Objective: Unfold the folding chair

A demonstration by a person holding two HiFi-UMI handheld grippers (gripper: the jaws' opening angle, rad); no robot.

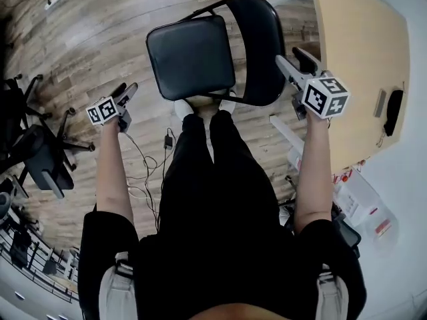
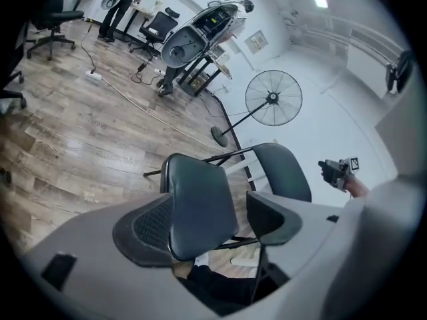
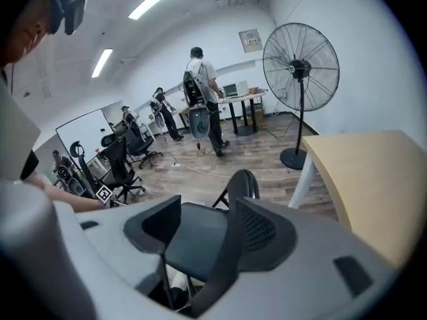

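Chair stands open; both grippers clear of it.

Left gripper (image 1: 128, 91) is held up left of the seat, jaws spread wide and empty. The folding chair (image 1: 190, 55) stands unfolded on the wood floor (image 1: 80, 39), seat flat, just ahead of the person's feet and beside the table (image 1: 360, 52). Right gripper (image 1: 297, 62), near the backrest, is also wide and empty. Judgement: nothing left to grip, task looks complete.

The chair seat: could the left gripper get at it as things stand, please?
Probably yes: the left gripper is open and empty, to the left of the seat, and only floor shows between them.
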